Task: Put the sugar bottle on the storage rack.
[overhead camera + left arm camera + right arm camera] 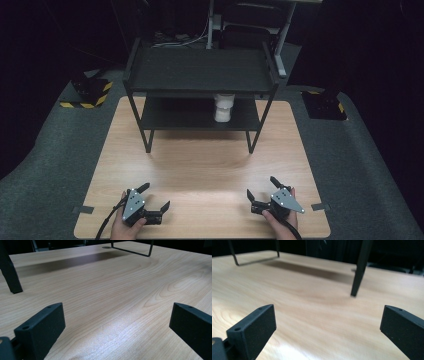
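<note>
Near edge, 7 o'clock of the table: I have the left gripper point(153, 196) low over the wood, jaws spread wide with bare tabletop between them, gripping nothing.
Left hand: my left hand point(126, 226) wraps the body from below; the grey three-cornered plate sits on top and a black cable trails off toward the table's near edge.
Left gripper view: I see the two black jaws far apart at the bottom corners, light wood grain of the wooden table point(112, 297) running between them, one shelf leg at 10 o'clock and a thin base bar at 12 to 1 o'clock.
Near edge, 5 o'clock of the table: the right gripper point(262, 189) mirrors it, jaws likewise wide and holding nothing.
Right hand: my right hand point(280, 220) grips it from behind, grey plate on top.
Right gripper view: jaws wide at the bottom corners, blurred wood between, a black shelf leg point(360, 267) standing at 1 o'clock and a base bar at 11 o'clock.
Spacing: both grippers are well apart from each other and from the shelf.
Shelf: a black two-tier shelf unit point(200, 70) stands at 12 o'clock on the table.
Lower tier: a white container point(223, 107) stands upright toward the right side, under the top tier; I cannot tell what it holds.
Table corners: strips of grey tape point(82, 209) mark the near edges.
Floor: yellow-and-black striped blocks point(92, 91) at 10 and 2 o'clock, off the table.
</note>
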A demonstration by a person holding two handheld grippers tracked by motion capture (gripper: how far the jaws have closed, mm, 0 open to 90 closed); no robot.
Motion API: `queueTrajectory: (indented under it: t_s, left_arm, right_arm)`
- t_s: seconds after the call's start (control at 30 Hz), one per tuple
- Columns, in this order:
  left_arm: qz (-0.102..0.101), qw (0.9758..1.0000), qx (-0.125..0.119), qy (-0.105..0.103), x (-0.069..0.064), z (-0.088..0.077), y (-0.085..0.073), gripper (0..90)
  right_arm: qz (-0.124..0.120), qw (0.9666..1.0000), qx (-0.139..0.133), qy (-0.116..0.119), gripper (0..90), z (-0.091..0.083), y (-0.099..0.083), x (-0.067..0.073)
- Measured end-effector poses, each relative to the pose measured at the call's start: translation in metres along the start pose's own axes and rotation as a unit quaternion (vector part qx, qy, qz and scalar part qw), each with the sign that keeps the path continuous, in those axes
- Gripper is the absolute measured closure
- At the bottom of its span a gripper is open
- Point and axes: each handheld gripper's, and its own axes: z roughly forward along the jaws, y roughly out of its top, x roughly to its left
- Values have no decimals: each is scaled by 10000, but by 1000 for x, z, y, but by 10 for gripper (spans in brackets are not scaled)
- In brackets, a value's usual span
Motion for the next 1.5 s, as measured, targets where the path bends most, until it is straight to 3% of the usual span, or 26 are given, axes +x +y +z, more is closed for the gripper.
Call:
queueTrajectory:
  t_s: [0.27,0.7,1.0,1.5]
  left_arm:
    - [5,10000,-20,30,-2,0,-1,5]
    - [41,10000,-38,49,-3,-1,-2,5]
    - [117,9999,-31,38,-4,-1,-1,5]
    - [158,9998,-29,-71,-1,-2,-1,5]
  right_arm:
    - [-264,9991,320,-25,0,2,6,4]
    - [0,9991,426,24,0,2,8,-2]
    - [-76,9991,422,63,0,2,8,-1]
    - [-219,9975,667,57,0,8,17,2]
